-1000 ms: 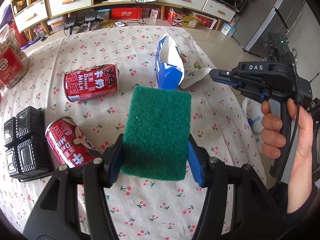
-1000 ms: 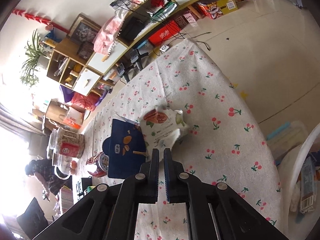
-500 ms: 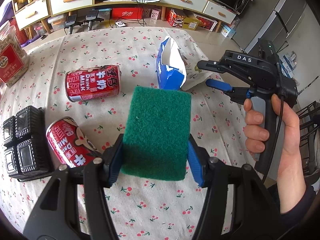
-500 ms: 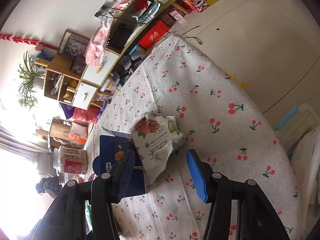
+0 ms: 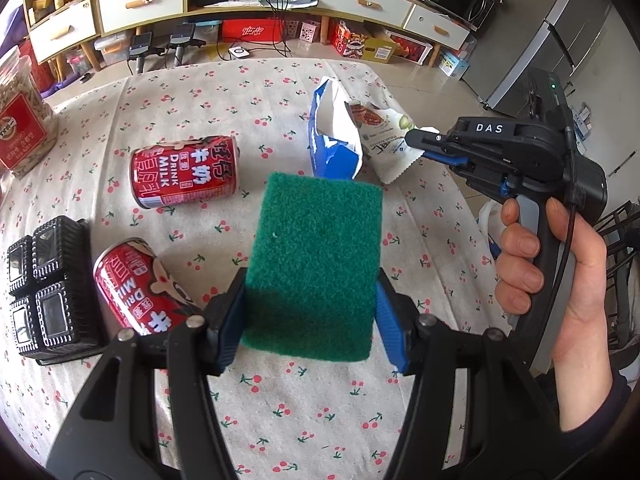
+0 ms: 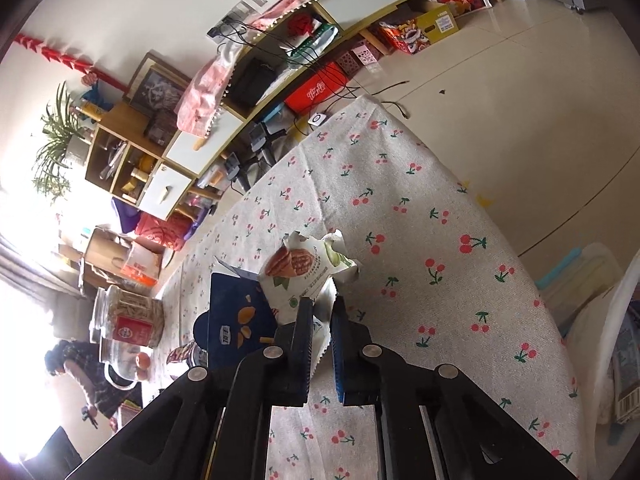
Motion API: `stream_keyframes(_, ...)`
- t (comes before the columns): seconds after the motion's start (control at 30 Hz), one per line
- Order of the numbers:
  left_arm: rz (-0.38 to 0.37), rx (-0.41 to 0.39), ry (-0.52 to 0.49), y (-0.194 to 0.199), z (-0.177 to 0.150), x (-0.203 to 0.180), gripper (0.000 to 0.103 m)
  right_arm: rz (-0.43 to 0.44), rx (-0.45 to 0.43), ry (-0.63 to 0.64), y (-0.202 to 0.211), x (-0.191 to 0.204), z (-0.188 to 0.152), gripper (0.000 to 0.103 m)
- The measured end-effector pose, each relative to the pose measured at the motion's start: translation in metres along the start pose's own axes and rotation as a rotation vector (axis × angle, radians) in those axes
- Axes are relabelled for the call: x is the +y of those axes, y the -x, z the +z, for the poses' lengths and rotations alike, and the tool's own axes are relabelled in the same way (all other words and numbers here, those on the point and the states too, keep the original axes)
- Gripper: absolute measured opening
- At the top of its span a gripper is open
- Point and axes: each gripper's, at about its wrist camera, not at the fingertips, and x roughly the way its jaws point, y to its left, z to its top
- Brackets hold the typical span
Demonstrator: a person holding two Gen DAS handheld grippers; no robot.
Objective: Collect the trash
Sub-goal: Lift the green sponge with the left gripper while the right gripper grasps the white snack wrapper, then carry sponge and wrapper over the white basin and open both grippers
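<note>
My left gripper (image 5: 310,312) is shut on a green scouring pad (image 5: 316,248), held above the cherry-print tablecloth (image 5: 400,400). A white nut-snack wrapper (image 6: 298,276) lies near the table's right edge, leaning on an open blue snack bag (image 6: 236,320). My right gripper (image 6: 322,308) is shut on the wrapper's near serrated corner, which shows between its fingers. In the left wrist view the same gripper (image 5: 416,138), held by a hand, pinches the wrapper (image 5: 376,128) beside the blue bag (image 5: 334,148). Two red milk cans (image 5: 186,172) (image 5: 136,284) lie on their sides at the left.
A black sectioned tray (image 5: 44,292) sits at the left edge, and a jar with a red label (image 5: 20,120) at the far left. A white bin (image 6: 600,320) with rubbish stands off the table's right side. Shelving and boxes line the far wall.
The right gripper opened, moved over the white wrapper's corner and shut on it. The left gripper and its pad stayed still.
</note>
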Motion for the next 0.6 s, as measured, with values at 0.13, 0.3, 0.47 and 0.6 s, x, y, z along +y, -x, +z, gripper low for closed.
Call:
stream_keyframes(0.13,-0.001,-0.009,-0.005,0.003,0.000,-0.003,0.060,-0.018,-0.001,0.016,0.009,0.004,-0.003,0.009)
stream_keyframes(0.3,-0.010,-0.017,-0.010,0.006,-0.002,-0.009,0.060,-0.045,-0.013,0.014,0.029,0.002,-0.003,0.009)
stream_keyframes(0.47,-0.050,-0.010,-0.011,0.004,-0.007,-0.027,0.060,-0.108,-0.028,-0.012,0.060,-0.013,-0.003,0.009)
stream_keyframes(0.6,-0.080,-0.011,-0.031,0.005,-0.013,-0.047,0.060,-0.167,-0.045,-0.049,0.099,-0.033,-0.006,0.009)
